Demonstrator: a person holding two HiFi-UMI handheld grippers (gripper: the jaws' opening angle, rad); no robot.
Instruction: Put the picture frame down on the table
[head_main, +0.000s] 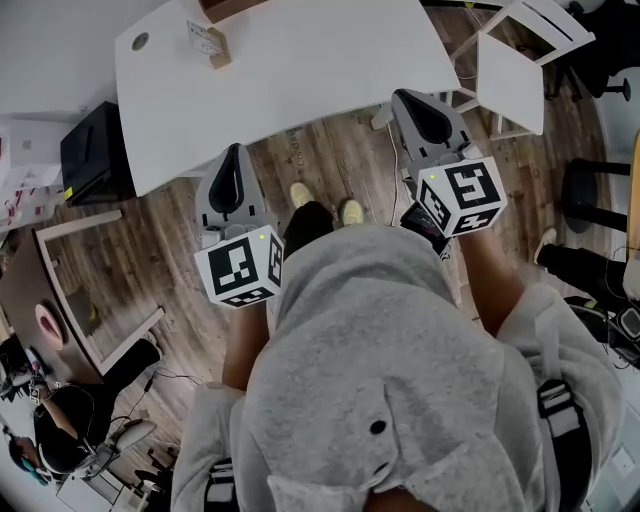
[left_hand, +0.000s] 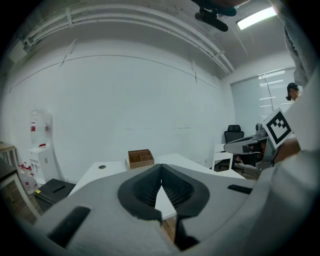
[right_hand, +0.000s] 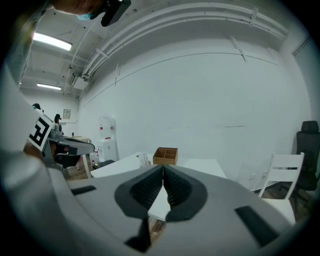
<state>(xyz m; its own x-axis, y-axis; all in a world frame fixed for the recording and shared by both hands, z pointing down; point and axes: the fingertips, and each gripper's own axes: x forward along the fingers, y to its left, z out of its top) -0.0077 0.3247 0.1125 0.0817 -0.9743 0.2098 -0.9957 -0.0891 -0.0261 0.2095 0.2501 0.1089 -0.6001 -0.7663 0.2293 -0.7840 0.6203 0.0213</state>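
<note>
Left gripper (head_main: 235, 150) and right gripper (head_main: 402, 97), jaws pressed together on nothing, hang over the wood floor (head_main: 330, 165) near the white table (head_main: 330, 60); the picture frame (head_main: 210, 42), print illegible, stands far left by a wooden organiser (head_main: 228, 8), with a white chair (head_main: 520, 60) right.

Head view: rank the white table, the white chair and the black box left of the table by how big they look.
1. The white table, by far the largest.
2. The white chair.
3. The black box, only somewhat smaller than the chair, so this last order is less sure.
</note>
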